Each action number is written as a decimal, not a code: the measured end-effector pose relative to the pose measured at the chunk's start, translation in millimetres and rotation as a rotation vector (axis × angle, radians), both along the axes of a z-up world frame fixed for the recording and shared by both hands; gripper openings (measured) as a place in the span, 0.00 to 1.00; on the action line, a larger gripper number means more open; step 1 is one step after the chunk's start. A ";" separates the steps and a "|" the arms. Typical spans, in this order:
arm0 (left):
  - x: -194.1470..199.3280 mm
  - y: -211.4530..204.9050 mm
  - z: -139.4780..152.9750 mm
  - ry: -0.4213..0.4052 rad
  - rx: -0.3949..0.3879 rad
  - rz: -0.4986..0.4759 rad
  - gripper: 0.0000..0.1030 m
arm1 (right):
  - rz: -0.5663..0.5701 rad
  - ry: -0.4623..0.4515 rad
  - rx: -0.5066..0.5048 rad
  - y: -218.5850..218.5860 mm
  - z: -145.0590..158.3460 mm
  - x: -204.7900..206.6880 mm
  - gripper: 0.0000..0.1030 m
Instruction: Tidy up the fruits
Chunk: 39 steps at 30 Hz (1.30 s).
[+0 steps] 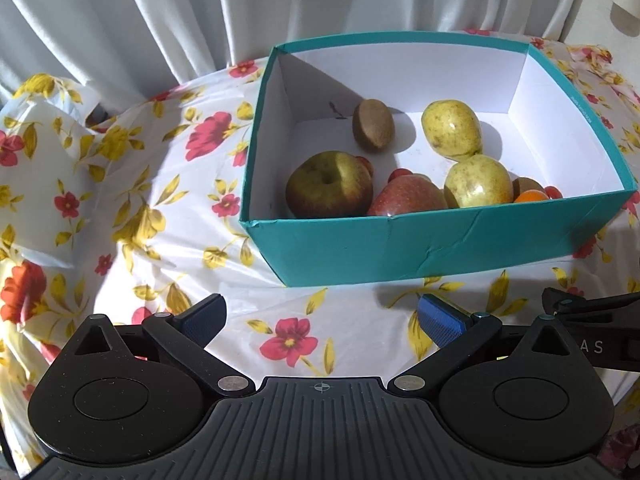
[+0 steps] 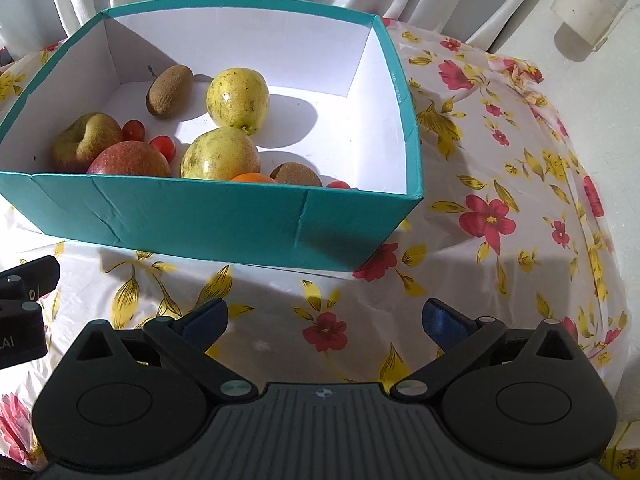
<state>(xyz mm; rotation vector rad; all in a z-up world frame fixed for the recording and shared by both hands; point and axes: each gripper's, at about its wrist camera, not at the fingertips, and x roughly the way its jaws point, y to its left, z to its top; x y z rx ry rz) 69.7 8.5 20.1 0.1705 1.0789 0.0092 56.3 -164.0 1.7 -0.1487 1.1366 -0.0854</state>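
Observation:
A teal box (image 1: 400, 252) (image 2: 208, 220) with a white inside stands on the flowered tablecloth. In it lie a green-red apple (image 1: 329, 190) (image 2: 86, 142), a red apple (image 1: 406, 200) (image 2: 129, 160), two yellow-green pears (image 1: 451, 128) (image 1: 478, 185) (image 2: 238, 97) (image 2: 220, 154), a kiwi (image 1: 373, 125) (image 2: 169, 89), a second kiwi (image 2: 296, 175), an orange (image 2: 252, 178) (image 1: 530, 197) and small red cherry tomatoes (image 2: 133, 130). My left gripper (image 1: 320, 320) is open and empty, in front of the box. My right gripper (image 2: 325, 320) is open and empty, in front of the box.
The flowered tablecloth (image 1: 160, 184) (image 2: 500, 200) covers a round table and drops off at the right edge. White curtains (image 1: 160, 20) hang behind. The other gripper's black body shows at the right edge of the left wrist view (image 1: 592, 332) and at the left edge of the right wrist view (image 2: 20, 304).

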 end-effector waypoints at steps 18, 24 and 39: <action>16.2 1.8 -6.1 0.032 -0.032 -0.006 1.00 | 0.006 0.050 0.011 7.8 -4.9 20.6 1.00; 19.6 1.7 -7.9 0.041 -0.036 -0.002 1.00 | 0.005 0.054 0.011 7.6 -5.5 22.8 1.00; 23.1 -0.8 -10.3 0.051 -0.030 -0.001 1.00 | 0.021 0.064 0.014 8.0 -6.4 26.7 1.00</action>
